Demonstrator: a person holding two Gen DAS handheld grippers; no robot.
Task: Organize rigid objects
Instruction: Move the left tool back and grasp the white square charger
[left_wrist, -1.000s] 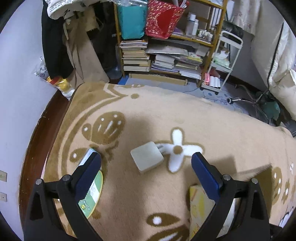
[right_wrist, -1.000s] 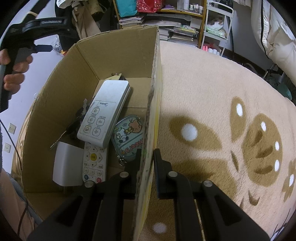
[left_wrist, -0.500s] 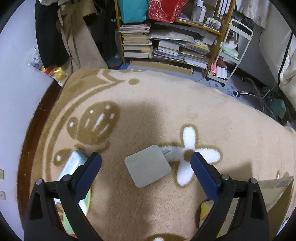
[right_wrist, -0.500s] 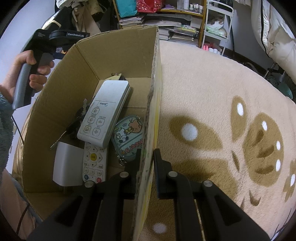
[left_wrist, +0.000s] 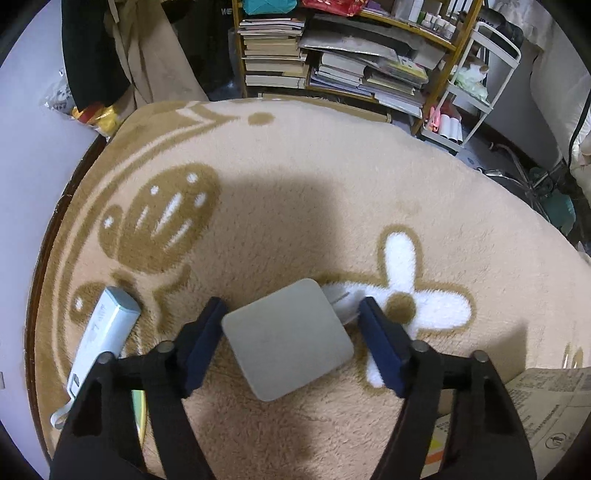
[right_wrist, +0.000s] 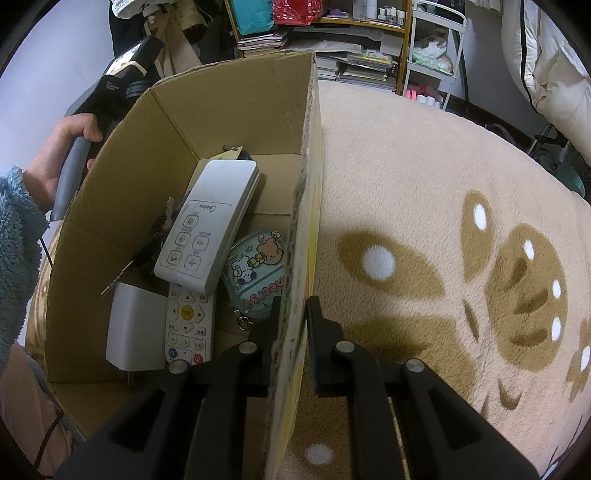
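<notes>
Grey charger (left_wrist: 287, 339) lies on the blanket (left_wrist: 332, 206) between the open left claw (left_wrist: 291, 343) pads; squeeze its flat sides squarely, avoiding the prongs. Right claw (right_wrist: 293, 325) clamps the cardboard box (right_wrist: 236, 107) wall, steadying it.

The left wrist camera looks steeply down, close over a patterned blanket (left_wrist: 332, 206). The right wrist camera looks down into a cardboard box (right_wrist: 236, 99). Both views share the blanket and a bookshelf (left_wrist: 347, 48).
</notes>
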